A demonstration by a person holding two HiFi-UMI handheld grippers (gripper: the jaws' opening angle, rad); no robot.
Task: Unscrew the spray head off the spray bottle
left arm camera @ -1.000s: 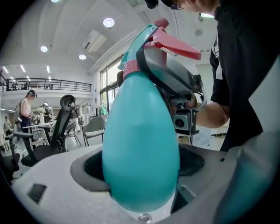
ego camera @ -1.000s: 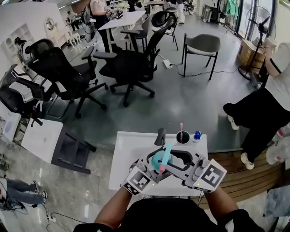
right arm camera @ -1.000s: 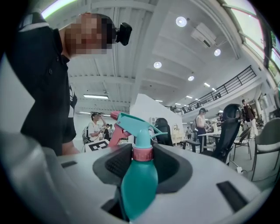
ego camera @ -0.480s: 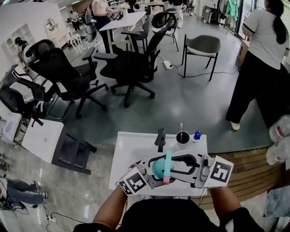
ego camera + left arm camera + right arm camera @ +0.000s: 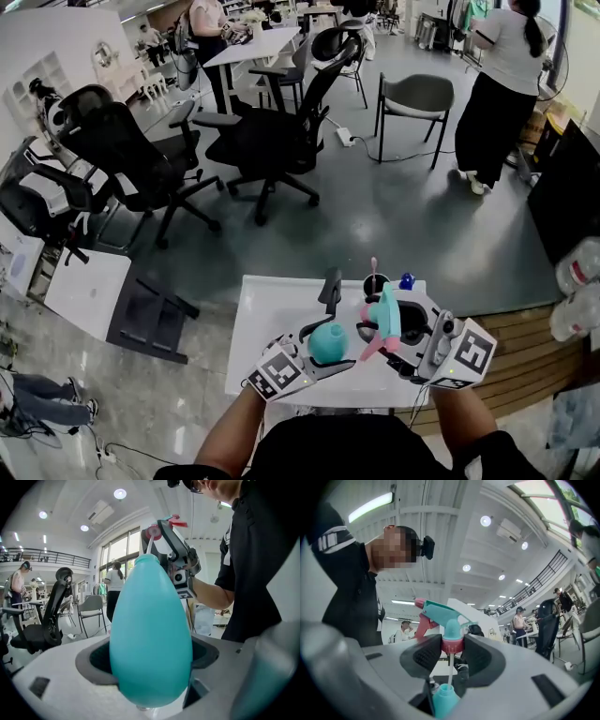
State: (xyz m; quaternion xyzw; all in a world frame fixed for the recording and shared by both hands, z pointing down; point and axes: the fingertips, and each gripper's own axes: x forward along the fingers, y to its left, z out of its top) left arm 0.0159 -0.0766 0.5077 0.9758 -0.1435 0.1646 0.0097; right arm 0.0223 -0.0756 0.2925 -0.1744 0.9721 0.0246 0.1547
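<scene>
above the upright bottle (image 5: 150, 634), spray head (image 5: 451, 629) hangs tube downward.

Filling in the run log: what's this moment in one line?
left gripper: shut on spray bottle | right gripper: shut on spray head | spray head off bottle neck

The teal egg-shaped spray bottle (image 5: 328, 342) stands upright, with its teal-and-pink spray head (image 5: 385, 319) off, just above the neck.

A white worktop (image 5: 270, 317) is seen, with a black upright item (image 5: 330, 287), a cup (image 5: 370, 281) and a small blue object (image 5: 407, 279) placed at its far edge.
</scene>
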